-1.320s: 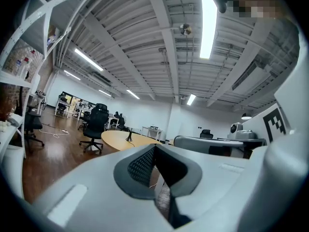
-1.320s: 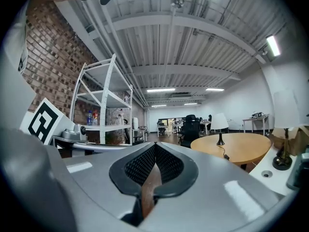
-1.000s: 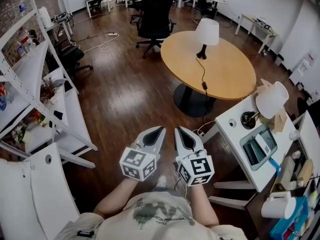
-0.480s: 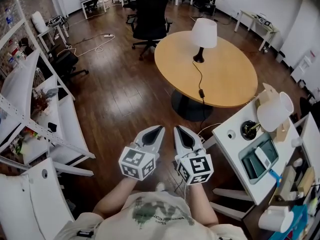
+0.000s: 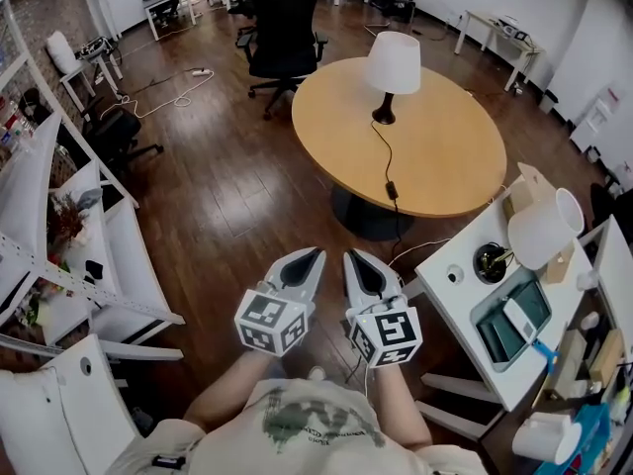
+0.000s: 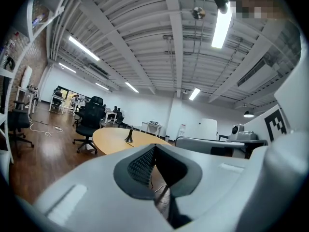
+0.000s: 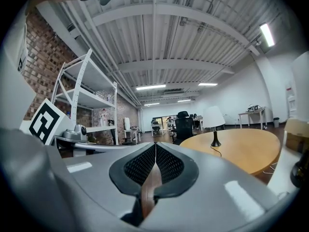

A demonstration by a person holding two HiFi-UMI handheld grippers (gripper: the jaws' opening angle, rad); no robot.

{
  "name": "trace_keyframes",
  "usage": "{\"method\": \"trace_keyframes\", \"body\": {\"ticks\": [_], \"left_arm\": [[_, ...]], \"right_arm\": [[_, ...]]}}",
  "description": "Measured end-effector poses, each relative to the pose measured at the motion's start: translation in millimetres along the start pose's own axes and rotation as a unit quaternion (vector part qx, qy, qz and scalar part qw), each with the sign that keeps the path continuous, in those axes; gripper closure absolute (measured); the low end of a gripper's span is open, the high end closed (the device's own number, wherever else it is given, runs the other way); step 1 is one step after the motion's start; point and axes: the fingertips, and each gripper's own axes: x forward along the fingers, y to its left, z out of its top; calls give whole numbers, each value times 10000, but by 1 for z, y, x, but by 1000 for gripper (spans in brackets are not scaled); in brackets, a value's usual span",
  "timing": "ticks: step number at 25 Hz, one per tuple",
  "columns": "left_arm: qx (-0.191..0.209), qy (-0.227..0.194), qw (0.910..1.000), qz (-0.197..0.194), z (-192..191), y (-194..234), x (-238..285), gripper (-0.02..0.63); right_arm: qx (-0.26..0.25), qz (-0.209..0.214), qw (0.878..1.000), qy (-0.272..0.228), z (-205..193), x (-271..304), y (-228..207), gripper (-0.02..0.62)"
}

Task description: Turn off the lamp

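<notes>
**Lamp well ahead on the desk, both tongs shut and empty**

The lamp (image 5: 393, 65), with a white shade on a dark stem and base, stands upright near the far edge of the round desk (image 5: 450, 151). Its black cord (image 5: 380, 156) runs from the base across the wooden top toward the near edge, where a small inline switch (image 5: 392, 190) lies on it, and then drops over the edge.

The left tongs (image 5: 315, 255) and right tongs (image 5: 352, 257) are held side by side, low in front of the person and above the wooden floor (image 5: 227, 186). Both point toward the desk and are well apart from the lamp, cord and switch.

In the left gripper view, the tongs (image 6: 154, 146) have their tips together with nothing between them, and only the lamp's dark base (image 6: 129, 138) shows on the desk beyond. In the right gripper view, the tongs (image 7: 155, 145) are likewise closed and empty, and the lamp (image 7: 214, 119) stands off to the right of the tips.

A black office chair (image 5: 284, 23) stands on the far side of the desk.
</notes>
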Motion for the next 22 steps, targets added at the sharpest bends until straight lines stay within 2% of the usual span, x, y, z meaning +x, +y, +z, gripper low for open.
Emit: {"method": "trace_keyframes", "body": {"ticks": [11, 22], "left_arm": [[-35, 101, 9987, -494, 16, 57, 69, 606], [-86, 314, 9935, -1091, 47, 132, 113, 606]], "right_arm": [[-27, -493, 9988, 17, 3, 78, -33, 588], [-10, -1072, 9942, 50, 19, 170, -37, 588]]}}
